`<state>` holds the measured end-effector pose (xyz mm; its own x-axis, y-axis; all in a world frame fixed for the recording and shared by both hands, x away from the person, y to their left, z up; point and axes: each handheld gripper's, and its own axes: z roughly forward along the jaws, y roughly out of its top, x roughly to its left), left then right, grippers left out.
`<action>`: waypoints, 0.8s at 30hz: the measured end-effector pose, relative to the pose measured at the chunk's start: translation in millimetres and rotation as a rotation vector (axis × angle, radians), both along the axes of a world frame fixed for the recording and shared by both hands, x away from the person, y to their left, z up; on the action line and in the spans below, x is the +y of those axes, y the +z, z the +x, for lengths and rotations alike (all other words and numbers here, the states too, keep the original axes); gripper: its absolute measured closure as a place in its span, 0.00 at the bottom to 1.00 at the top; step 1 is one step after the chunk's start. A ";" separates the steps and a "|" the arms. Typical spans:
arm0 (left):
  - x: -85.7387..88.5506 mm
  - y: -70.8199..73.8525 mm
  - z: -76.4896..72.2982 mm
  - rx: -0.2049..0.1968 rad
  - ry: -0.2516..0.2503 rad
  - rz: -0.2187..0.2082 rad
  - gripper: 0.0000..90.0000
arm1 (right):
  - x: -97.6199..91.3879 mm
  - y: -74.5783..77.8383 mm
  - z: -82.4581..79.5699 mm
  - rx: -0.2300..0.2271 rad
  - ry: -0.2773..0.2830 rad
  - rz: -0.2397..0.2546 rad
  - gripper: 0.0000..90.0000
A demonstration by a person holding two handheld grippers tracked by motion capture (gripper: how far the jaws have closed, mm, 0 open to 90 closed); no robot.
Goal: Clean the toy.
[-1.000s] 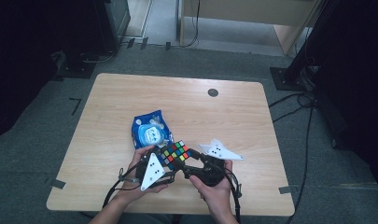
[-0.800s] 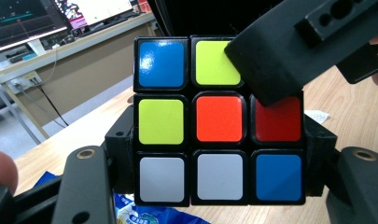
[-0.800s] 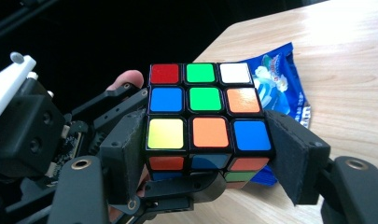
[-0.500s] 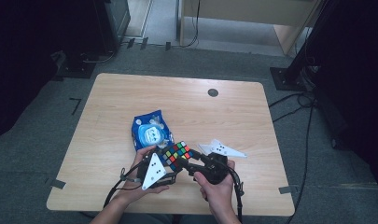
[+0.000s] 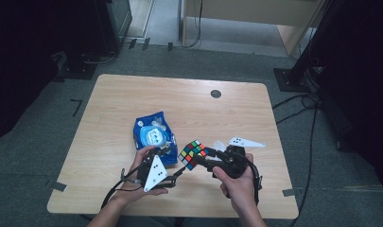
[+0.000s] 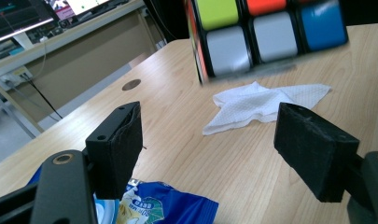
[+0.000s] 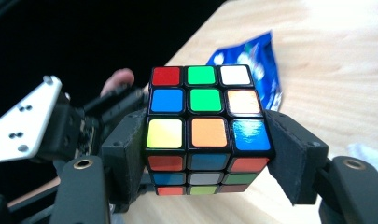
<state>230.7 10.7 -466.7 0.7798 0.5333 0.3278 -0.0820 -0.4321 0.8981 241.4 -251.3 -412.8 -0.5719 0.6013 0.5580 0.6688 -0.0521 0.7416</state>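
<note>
I have the cube (image 7: 207, 130) pinched in my right gripper (image 5: 209, 158), both pads pressed on its sides, and it hangs clear above the table (image 5: 189, 101), near the front edge. My left gripper (image 5: 164, 156) has just been opening; its jaws stand spread with nothing between them, and the cube floats just ahead of and above them. The blue packet (image 5: 153, 135) lies just behind my left gripper, and a white wipe (image 6: 266, 100) lies on the wood past the cube. The whole far half of the table is bare wood apart from a small round hole (image 5: 216, 93). Against a second ago, the cube has left my left gripper and gone slightly right with my right hand (image 5: 239, 187).
</note>
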 end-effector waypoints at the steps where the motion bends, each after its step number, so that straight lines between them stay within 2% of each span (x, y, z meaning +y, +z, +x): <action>1: -0.6 -0.1 -0.5 -0.007 0.001 0.003 0.27 | 2.6 -1.3 0.0 0.004 0.013 -0.008 0.39; 5: -1.5 0.8 -3.1 -0.025 -0.003 0.018 0.27 | 9.5 -3.3 0.0 0.010 0.041 -0.007 0.39; 9: -3.2 1.1 -4.9 -0.036 -0.005 0.037 0.27 | 10.3 -2.9 0.0 0.018 0.051 -0.015 0.39; 14: -6.2 1.8 -8.3 -0.068 -0.001 0.067 0.26 | 10.9 -2.8 0.6 0.014 0.059 -0.029 0.39; 24: -14.4 0.9 -13.9 -0.084 -0.023 0.096 0.22 | 12.3 -3.6 1.0 0.028 0.071 -0.044 0.39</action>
